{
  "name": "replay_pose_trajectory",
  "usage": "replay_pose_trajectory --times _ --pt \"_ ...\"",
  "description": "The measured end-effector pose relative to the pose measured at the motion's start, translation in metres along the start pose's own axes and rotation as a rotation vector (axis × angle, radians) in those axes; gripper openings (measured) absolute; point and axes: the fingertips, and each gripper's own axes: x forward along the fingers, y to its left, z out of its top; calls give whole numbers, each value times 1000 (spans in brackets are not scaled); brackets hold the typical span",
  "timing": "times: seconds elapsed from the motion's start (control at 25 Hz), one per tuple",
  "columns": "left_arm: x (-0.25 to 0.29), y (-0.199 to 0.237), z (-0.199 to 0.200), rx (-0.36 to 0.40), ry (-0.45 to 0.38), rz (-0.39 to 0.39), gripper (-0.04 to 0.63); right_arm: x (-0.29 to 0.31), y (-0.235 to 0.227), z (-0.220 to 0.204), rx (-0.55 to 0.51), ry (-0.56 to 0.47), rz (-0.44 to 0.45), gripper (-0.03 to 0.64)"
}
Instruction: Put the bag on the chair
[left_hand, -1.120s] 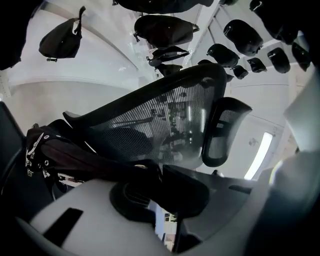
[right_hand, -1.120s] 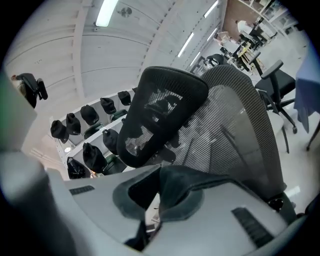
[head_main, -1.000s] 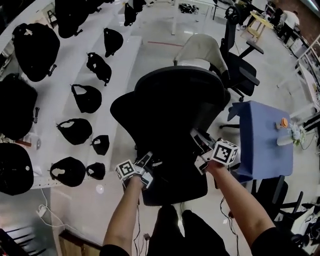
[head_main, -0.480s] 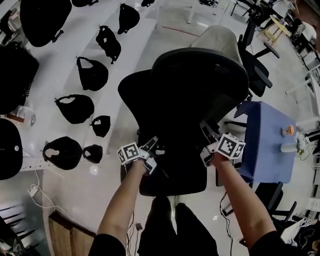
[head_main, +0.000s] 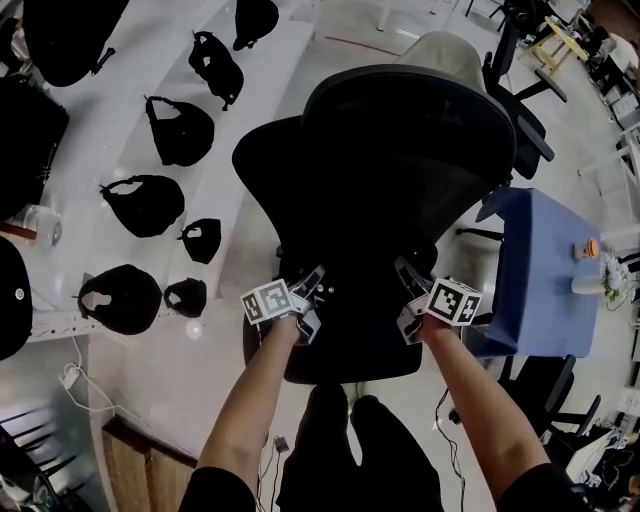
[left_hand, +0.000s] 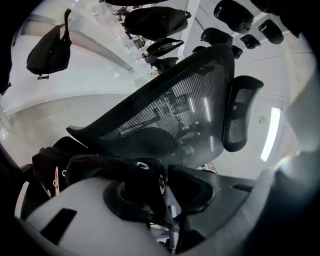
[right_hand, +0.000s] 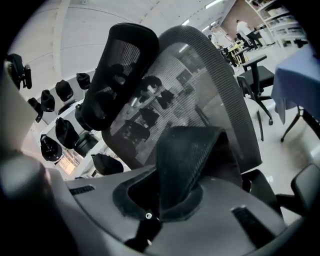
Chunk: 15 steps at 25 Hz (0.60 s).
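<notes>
A black mesh office chair (head_main: 400, 140) stands below me, and its backrest (left_hand: 165, 115) and headrest (right_hand: 115, 70) fill both gripper views. The black bag (left_hand: 50, 170) lies low over the seat between the grippers, hard to tell from the black seat in the head view. My left gripper (head_main: 312, 290) (left_hand: 165, 185) has just been opening. The bag's eyelet strap (left_hand: 142, 172) still lies between its jaws, against one pad, with a gap to the other. My right gripper (head_main: 405, 290) (right_hand: 167, 202) is shut on the bag's mesh strap (right_hand: 185, 160).
Several black bags (head_main: 180, 130) lie on white shelving (head_main: 110, 130) to the left. A table with a blue cloth (head_main: 540, 270) stands close on the right. Another office chair (head_main: 520, 130) stands behind. Cables (head_main: 75, 375) trail on the floor at lower left.
Both grippers have sunk toward the chair seat with the bag, the right one further. The left jaws have parted a little.
</notes>
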Motion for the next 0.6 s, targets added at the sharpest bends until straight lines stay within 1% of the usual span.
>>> replay_pose_trajectory --times 0.16,0.28,0.36,0.48,0.6 --pt "-3 9 -15 58 33 32 101 2 -21 -42 32 54 -17 -2" --pt "-4 18 -26 86 48 55 105 5 -32 -65 53 69 -27 -2" --pt "-4 23 -33 112 57 68 120 8 -42 -84 73 84 -26 -2" --pt "-4 32 -47 189 80 89 126 12 -50 -109 84 98 1 -2" --pt "-2 41 -60 236 94 111 138 14 -70 -131 97 121 -25 -2"
